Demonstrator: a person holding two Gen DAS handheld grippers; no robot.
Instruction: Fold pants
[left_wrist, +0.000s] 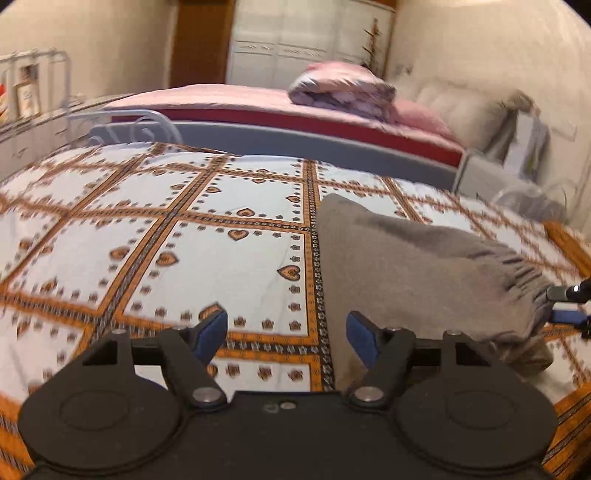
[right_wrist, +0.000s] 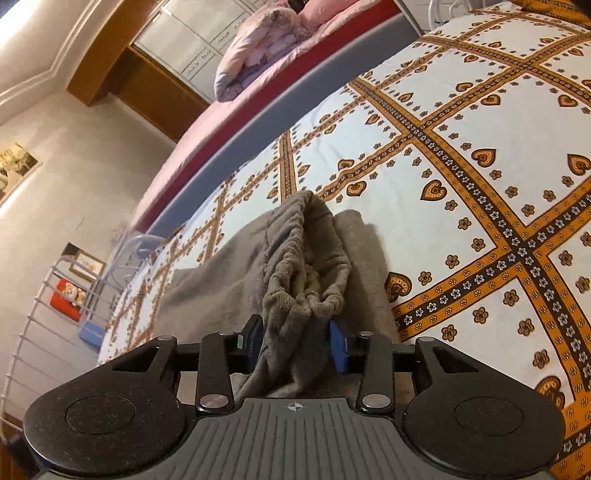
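Grey fleece pants (left_wrist: 417, 266) lie folded on the patterned bedspread (left_wrist: 221, 229), right of centre in the left wrist view. My left gripper (left_wrist: 286, 332) is open and empty, just above the bed beside the pants' near left edge. My right gripper (right_wrist: 295, 341) is shut on the gathered elastic waistband (right_wrist: 303, 280) of the pants (right_wrist: 221, 273) and lifts it off the lower layer. The right gripper also shows at the far right of the left wrist view (left_wrist: 569, 302), at the waistband end.
A second bed with pink sheets (left_wrist: 236, 99) and a rolled quilt (left_wrist: 343, 92) stands beyond a grey bed rail (left_wrist: 314, 144). A white metal rack (right_wrist: 55, 295) stands by the wall. White wardrobes (left_wrist: 306, 40) are at the back.
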